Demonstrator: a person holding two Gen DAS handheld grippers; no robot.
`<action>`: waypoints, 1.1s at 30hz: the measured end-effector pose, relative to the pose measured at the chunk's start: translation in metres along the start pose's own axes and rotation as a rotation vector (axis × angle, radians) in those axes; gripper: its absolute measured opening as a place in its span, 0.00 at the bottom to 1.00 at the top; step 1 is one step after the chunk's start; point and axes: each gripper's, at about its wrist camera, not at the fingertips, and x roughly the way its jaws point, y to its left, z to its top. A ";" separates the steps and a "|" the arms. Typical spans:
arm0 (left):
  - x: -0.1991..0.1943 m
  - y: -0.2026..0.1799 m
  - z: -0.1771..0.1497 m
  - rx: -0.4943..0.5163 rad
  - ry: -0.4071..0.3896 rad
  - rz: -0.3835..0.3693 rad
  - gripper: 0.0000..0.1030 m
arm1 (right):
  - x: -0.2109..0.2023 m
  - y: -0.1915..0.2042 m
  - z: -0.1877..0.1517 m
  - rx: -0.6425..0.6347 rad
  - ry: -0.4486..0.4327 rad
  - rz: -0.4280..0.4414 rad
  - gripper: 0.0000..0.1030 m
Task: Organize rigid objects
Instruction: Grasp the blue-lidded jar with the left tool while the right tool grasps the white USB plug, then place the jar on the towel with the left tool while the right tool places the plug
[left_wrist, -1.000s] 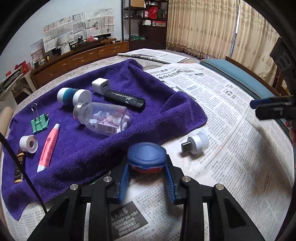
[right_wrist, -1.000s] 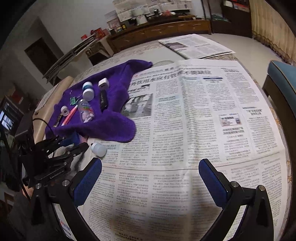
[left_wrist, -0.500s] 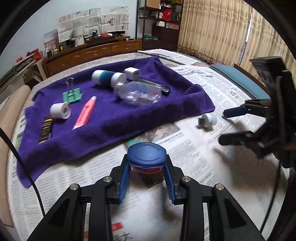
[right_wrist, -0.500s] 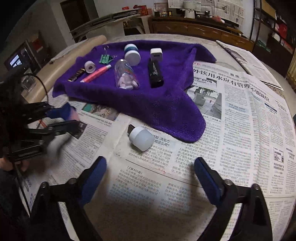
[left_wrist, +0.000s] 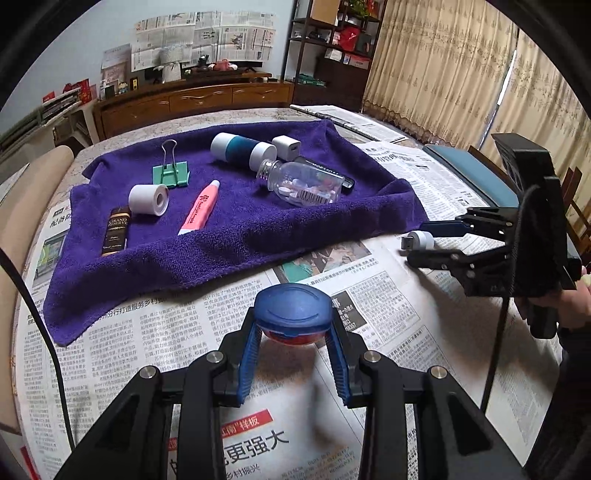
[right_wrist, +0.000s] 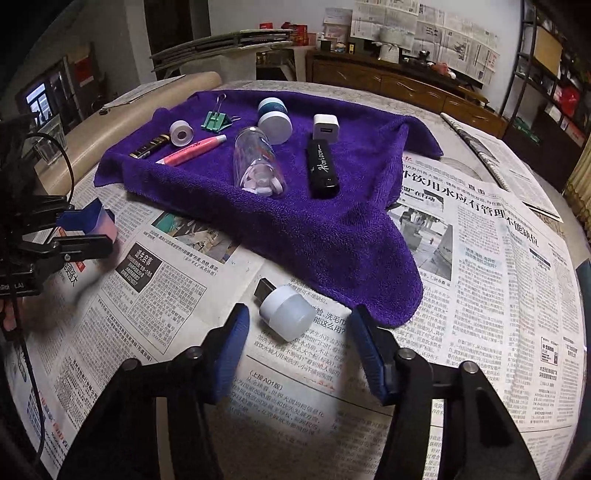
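My left gripper (left_wrist: 291, 332) is shut on a small jar with a blue lid (left_wrist: 293, 314), held over the newspaper in front of the purple towel (left_wrist: 236, 229). It also shows in the right wrist view (right_wrist: 86, 230). My right gripper (right_wrist: 299, 339) is open, its jaws either side of a white USB night light (right_wrist: 286, 312) lying on the newspaper just off the towel's corner. In the left wrist view the light (left_wrist: 419, 240) sits between the right gripper's fingers (left_wrist: 439, 229). The towel (right_wrist: 295, 206) holds several small objects.
On the towel lie a pill bottle (left_wrist: 301, 182), black lighter (right_wrist: 322, 168), white charger (right_wrist: 325, 127), teal-banded container (left_wrist: 242, 149), green binder clip (left_wrist: 170, 173), pink tube (left_wrist: 199, 208), tape roll (left_wrist: 149, 199) and a dark brown tube (left_wrist: 115, 230). Newspaper (right_wrist: 480, 277) covers the table.
My right gripper has come down and forward until its open jaws straddle the USB night light. My left gripper, still holding the jar, has drawn back a little from the towel.
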 end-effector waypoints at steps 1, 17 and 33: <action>-0.001 0.000 0.000 0.001 -0.002 0.000 0.32 | 0.000 0.001 0.000 -0.007 -0.002 0.002 0.42; -0.014 0.013 0.005 -0.055 -0.025 0.019 0.32 | -0.019 0.006 -0.002 0.021 -0.018 0.057 0.28; 0.001 0.016 0.072 -0.060 -0.042 0.053 0.32 | -0.062 -0.023 0.044 0.085 -0.125 0.103 0.28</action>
